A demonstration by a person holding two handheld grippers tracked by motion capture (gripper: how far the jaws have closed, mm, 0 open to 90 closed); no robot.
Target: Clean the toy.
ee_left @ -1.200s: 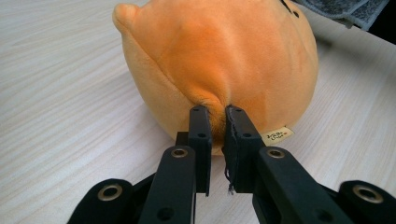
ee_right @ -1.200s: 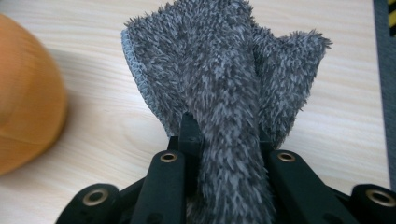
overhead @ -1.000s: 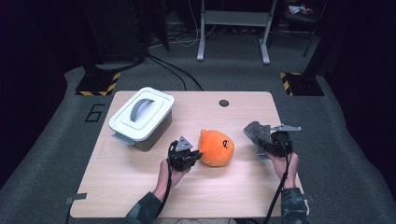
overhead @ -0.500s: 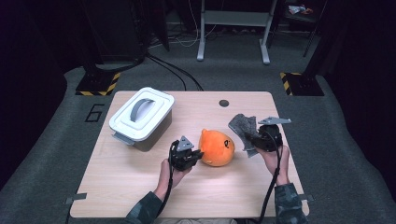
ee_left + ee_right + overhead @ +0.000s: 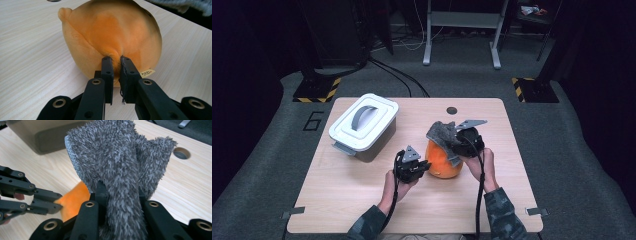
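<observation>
Near the middle of the wooden table (image 5: 362, 200) sits a round orange plush toy (image 5: 443, 161), soft and short-piled, with a small ear-like bump (image 5: 63, 12) at its upper left in the left gripper view and a pale label (image 5: 147, 72) low on its side. The left gripper (image 5: 115, 60) has its jaws nearly together, pinching a small fold of the toy's fabric. The right gripper (image 5: 452, 142) is clamped on a shaggy grey cloth (image 5: 120, 167), which stands up between its jaws and spreads in two lobes; in the high view the cloth hangs over the top of the toy, though whether it touches the plush is hard to tell from there.

To the left of the toy, and apart from it, stands a grey box (image 5: 364, 127) with a white lid and a grey handle. A round hole (image 5: 452, 110) lies in the tabletop beyond the toy. The cloth hides the toy's top in the right gripper view, where the orange shows low at the left behind the left gripper.
</observation>
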